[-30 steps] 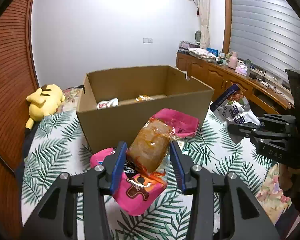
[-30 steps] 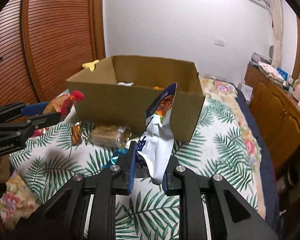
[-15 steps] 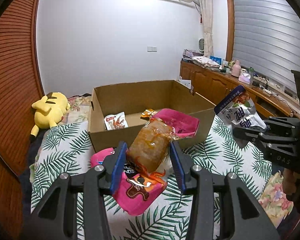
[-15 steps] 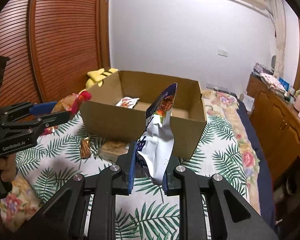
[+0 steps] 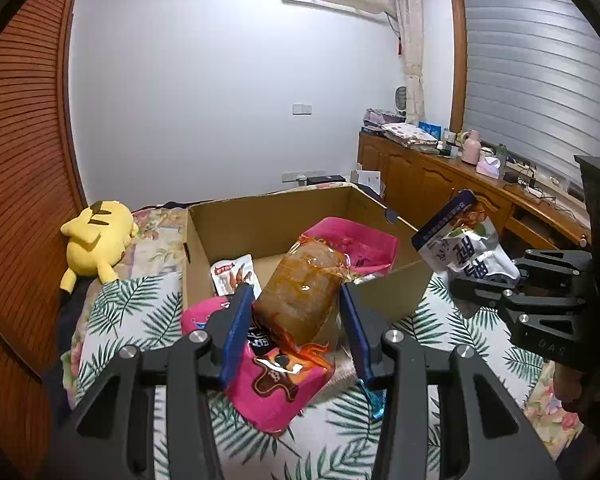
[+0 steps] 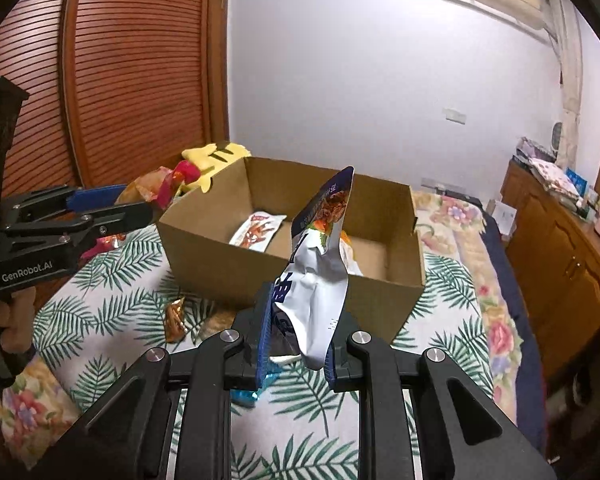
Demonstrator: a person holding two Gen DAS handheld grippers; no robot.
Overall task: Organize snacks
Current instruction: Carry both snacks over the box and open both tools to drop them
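Note:
My left gripper (image 5: 296,312) is shut on a brown snack pack with pink and orange wrapping (image 5: 300,292), held in the air just before the open cardboard box (image 5: 276,216). My right gripper (image 6: 300,320) is shut on a white and blue snack bag (image 6: 320,272), held up before the box's (image 6: 220,256) near wall. The right gripper and its bag (image 5: 464,248) also show at the right of the left wrist view. The left gripper (image 6: 132,208) shows at the left of the right wrist view. A white snack packet (image 6: 258,230) lies inside the box.
The box stands on a bed with a palm-leaf sheet (image 6: 112,312). A small orange packet (image 6: 174,320) and a blue wrapper (image 6: 256,388) lie on the sheet near the box. A yellow plush toy (image 5: 94,240) lies at the back left. A wooden cabinet (image 5: 440,184) runs along the right.
Both grippers have risen with their snacks, so I now look down into the box. The holds on both snacks are unchanged.

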